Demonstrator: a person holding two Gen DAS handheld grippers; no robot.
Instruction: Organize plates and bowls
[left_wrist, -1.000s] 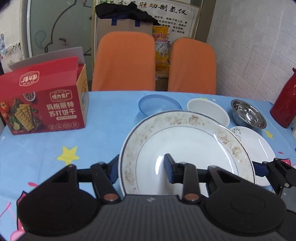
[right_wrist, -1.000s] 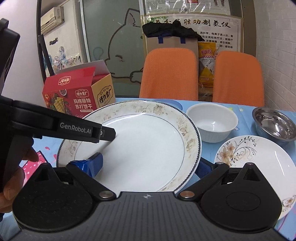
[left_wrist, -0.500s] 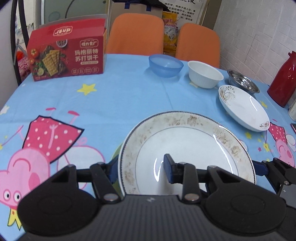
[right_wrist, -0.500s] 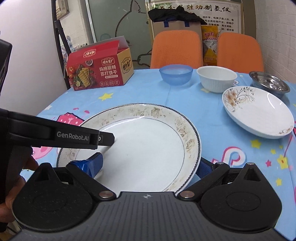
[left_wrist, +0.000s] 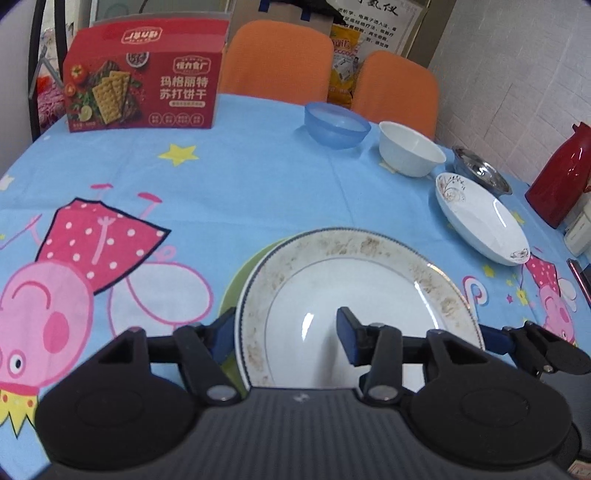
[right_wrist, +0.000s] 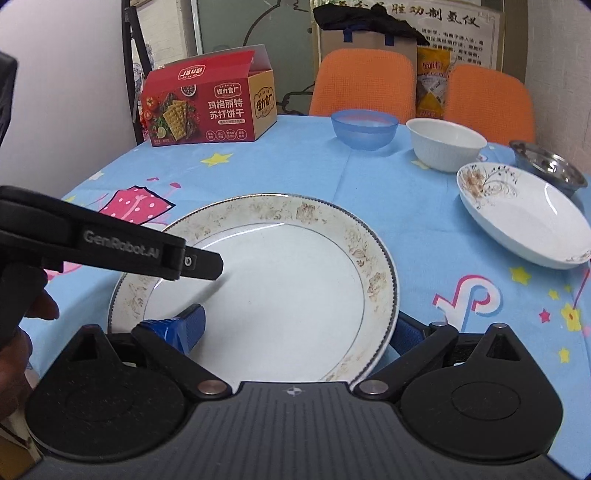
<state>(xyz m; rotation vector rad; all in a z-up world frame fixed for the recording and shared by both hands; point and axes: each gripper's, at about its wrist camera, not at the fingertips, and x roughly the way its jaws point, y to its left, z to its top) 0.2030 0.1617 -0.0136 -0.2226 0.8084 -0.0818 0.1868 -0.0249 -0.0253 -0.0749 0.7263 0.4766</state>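
White porcelain, brown-flecked at the rim: the plate (left_wrist: 369, 306) is gripped at opposite edges, the left gripper (left_wrist: 286, 334) with jaws part-closed across its left rim and the right gripper (right_wrist: 295, 330) likewise across its right rim. It sits low over a green plate (left_wrist: 236, 288) on the worktop (left_wrist: 240, 184), offset slightly right of it; whether they touch cannot be told. The floral dish (right_wrist: 524, 218), blue bowl (right_wrist: 364, 127), white bowl (right_wrist: 445, 147) and steel bowl (right_wrist: 550, 164) lie far right, nearer the right hand.

The red cracker box (right_wrist: 208, 107) at the far left of the table is showing the Chinese words 玛格丽特 苏打饼干. The left gripper's (left_wrist: 286, 334) black arm, seen in the right wrist view, is carrying the brand GenRobot.AI.
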